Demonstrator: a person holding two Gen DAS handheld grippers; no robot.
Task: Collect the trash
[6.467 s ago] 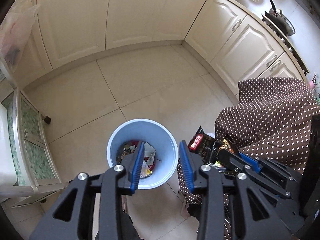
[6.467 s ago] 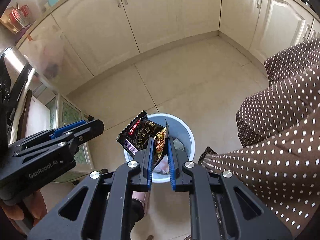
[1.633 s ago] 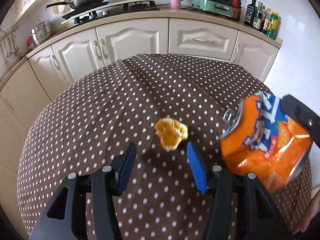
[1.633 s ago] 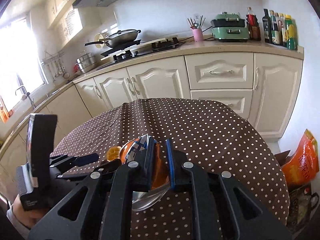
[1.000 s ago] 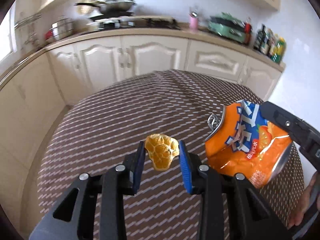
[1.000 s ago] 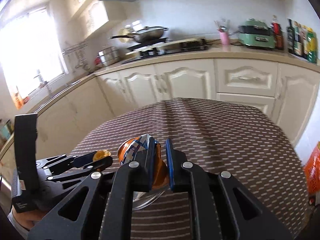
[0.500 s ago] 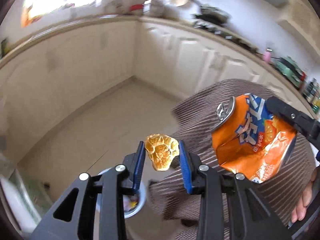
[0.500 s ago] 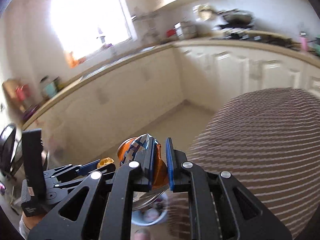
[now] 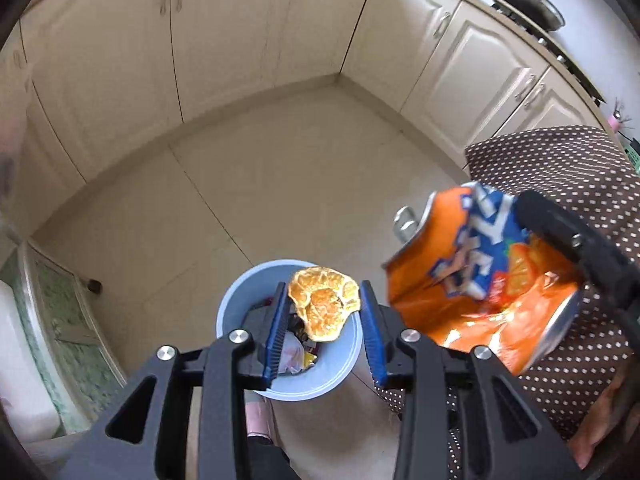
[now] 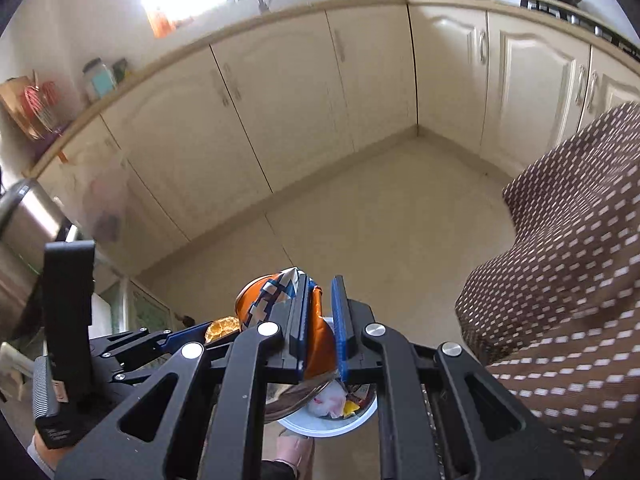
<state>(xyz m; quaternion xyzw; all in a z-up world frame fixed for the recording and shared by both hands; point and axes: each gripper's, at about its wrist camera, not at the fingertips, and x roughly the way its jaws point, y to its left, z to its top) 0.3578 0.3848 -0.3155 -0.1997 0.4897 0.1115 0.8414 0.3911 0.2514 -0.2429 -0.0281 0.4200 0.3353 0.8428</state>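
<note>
Left gripper [image 9: 324, 320] jaws opening, orange peel [image 9: 323, 307] between, above blue bin [image 9: 232, 312]. Right gripper [image 10: 320, 320] clamps crushed can [image 9: 480, 284] beside bin; early release risks floor.

Left hand-held gripper [image 9: 323, 334] jaws opening; right hand-held gripper [image 10: 321, 326] clamped.

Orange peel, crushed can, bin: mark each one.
orange peel [image 9: 323, 307], left wrist view, middle of the peel
crushed can [image 9: 472, 280], left wrist view, printed side
bin [image 9: 240, 300], left wrist view, inner wall
</note>
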